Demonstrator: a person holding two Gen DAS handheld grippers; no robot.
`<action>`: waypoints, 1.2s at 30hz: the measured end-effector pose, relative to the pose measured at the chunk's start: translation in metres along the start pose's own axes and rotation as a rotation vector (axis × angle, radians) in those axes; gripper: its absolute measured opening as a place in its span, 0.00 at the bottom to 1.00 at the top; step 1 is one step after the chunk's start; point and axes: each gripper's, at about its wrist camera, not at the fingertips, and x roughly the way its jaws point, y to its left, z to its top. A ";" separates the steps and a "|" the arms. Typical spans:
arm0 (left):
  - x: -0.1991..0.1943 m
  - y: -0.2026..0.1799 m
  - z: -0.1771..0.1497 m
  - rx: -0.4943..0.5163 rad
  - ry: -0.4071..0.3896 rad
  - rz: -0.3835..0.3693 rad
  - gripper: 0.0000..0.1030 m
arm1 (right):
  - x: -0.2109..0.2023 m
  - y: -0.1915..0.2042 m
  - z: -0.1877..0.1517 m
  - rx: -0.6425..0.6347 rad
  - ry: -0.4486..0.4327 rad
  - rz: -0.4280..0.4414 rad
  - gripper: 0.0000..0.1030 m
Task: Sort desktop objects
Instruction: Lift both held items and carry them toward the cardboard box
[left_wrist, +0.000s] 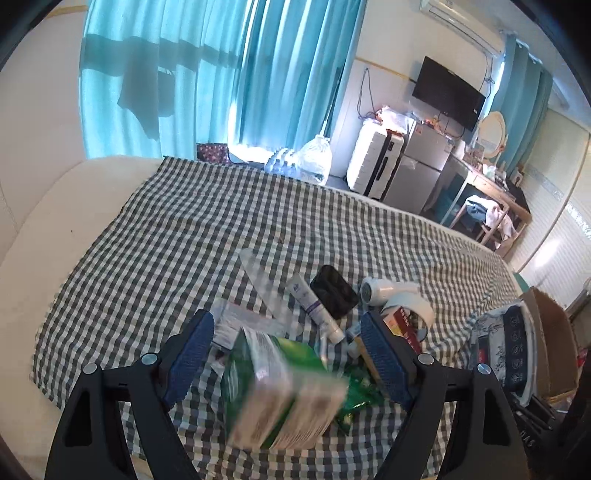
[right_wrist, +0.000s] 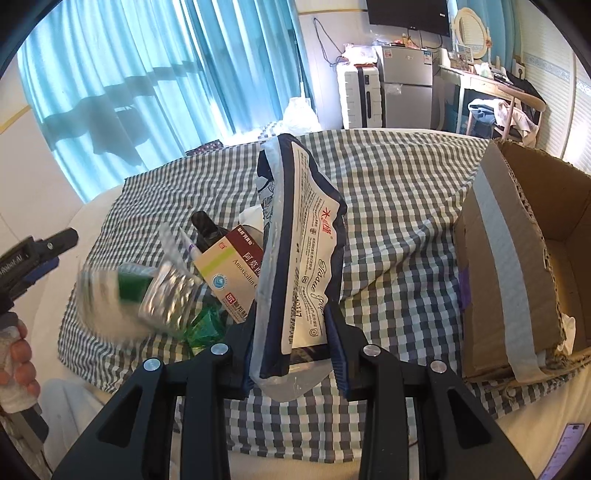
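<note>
Tissue pack (right_wrist: 299, 240) clamped in right gripper (right_wrist: 291, 332), raised over checked bedspread (right_wrist: 399, 221), pinched near lower end, upper part leaning toward 11 o'clock. Soft, light, slick plastic wrap; likely to sag or slip, so grip across middle, firm. Cardboard box (right_wrist: 517, 258) at 3 o'clock, probable drop spot. Left gripper (left_wrist: 284, 354) wide, pads clear of blurred green-white box (left_wrist: 280, 391) between them; not held. Remaining clutter at 12 o'clock from left gripper: tube (left_wrist: 314, 306), black case (left_wrist: 332, 291), hair dryer (left_wrist: 384, 290).
</note>
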 end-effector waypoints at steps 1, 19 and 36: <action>0.004 -0.001 -0.003 0.010 0.018 0.006 0.83 | -0.001 -0.001 0.000 0.005 -0.001 0.001 0.31; -0.004 -0.006 -0.105 0.034 0.248 0.059 0.97 | 0.011 -0.007 -0.010 0.024 0.042 0.013 0.32; 0.015 -0.009 -0.146 0.110 0.364 0.076 0.93 | -0.005 0.000 -0.012 0.013 0.035 0.019 0.33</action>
